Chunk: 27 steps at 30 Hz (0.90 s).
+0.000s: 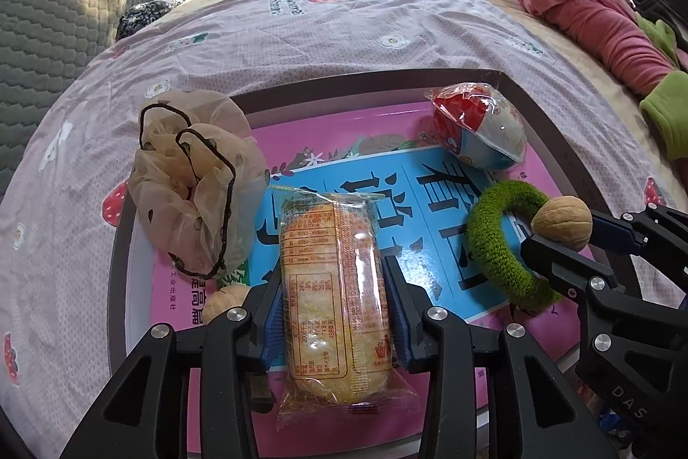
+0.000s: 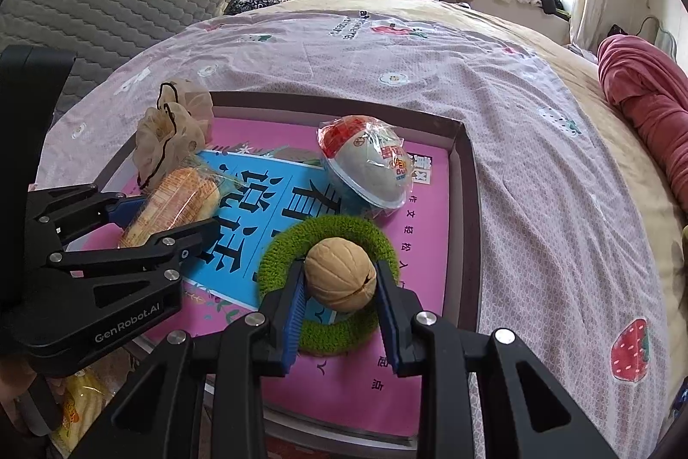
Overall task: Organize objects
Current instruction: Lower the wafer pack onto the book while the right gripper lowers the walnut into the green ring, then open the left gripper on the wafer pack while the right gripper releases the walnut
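Two items are held at once over the tray (image 2: pixel 466 175) on the bed: the snack packet (image 1: pixel 335 300) is pinched lengthwise by the left gripper (image 1: pixel 333 312), w/ jaws pressed on its sides, and the walnut (image 2: pixel 340 275) is clamped by the right gripper (image 2: pixel 339 312) just above the green ring (image 2: pixel 374 239). Step in hand is judged as mid-carry or placing. Next, a free spot must be picked for each, then jaws spread w/o knocking the wrapped ball (image 2: pixel 370 166) or the scrunchie (image 1: pixel 193 179); a 2nd walnut (image 1: pixel 225 302) is seen by the left jaws.

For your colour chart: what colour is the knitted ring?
Green knitted ring, clearest in the right wrist view.
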Tool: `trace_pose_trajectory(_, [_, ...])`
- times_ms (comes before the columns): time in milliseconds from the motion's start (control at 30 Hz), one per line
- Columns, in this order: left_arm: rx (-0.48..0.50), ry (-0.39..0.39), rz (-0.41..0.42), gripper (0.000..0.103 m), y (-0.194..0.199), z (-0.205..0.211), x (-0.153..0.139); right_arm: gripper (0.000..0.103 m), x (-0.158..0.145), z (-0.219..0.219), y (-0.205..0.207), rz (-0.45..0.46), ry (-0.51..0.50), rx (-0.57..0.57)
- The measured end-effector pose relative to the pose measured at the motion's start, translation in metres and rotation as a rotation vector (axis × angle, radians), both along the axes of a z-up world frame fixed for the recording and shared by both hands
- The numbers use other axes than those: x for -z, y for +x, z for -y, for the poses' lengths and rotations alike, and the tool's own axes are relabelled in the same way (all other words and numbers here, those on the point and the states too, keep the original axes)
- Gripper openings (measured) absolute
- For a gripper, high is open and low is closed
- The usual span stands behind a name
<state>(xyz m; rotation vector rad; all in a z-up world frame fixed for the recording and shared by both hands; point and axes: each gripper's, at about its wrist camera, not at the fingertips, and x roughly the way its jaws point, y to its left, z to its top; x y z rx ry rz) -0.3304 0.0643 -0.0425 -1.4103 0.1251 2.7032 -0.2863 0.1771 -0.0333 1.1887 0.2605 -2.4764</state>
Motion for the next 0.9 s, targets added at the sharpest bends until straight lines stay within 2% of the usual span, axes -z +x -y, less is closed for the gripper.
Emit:
trace_pose_trajectory(400, [-0.009, 0.004, -0.011, 0.049, 0.001, 0.002, -0.004, 0.031, -0.002, 0.002, 0.001, -0.008, 0.002, -0.002])
trace_pose_trajectory(533, [-0.015, 0.010, -0.019, 0.057, 0.001, 0.004, -0.006, 0.031, -0.002, 0.002, 0.001, -0.009, 0.002, 0.000])
trace_pose_trajectory(700, [-0.018, 0.015, -0.026, 0.060, 0.003, 0.005, -0.008, 0.031, -0.001, 0.002, 0.000, -0.010, 0.003, 0.002])
trace_pose_trajectory(900, [-0.022, 0.011, -0.031, 0.070, 0.003, 0.005, -0.010, 0.031, -0.001, 0.001, 0.000, -0.011, 0.004, 0.005])
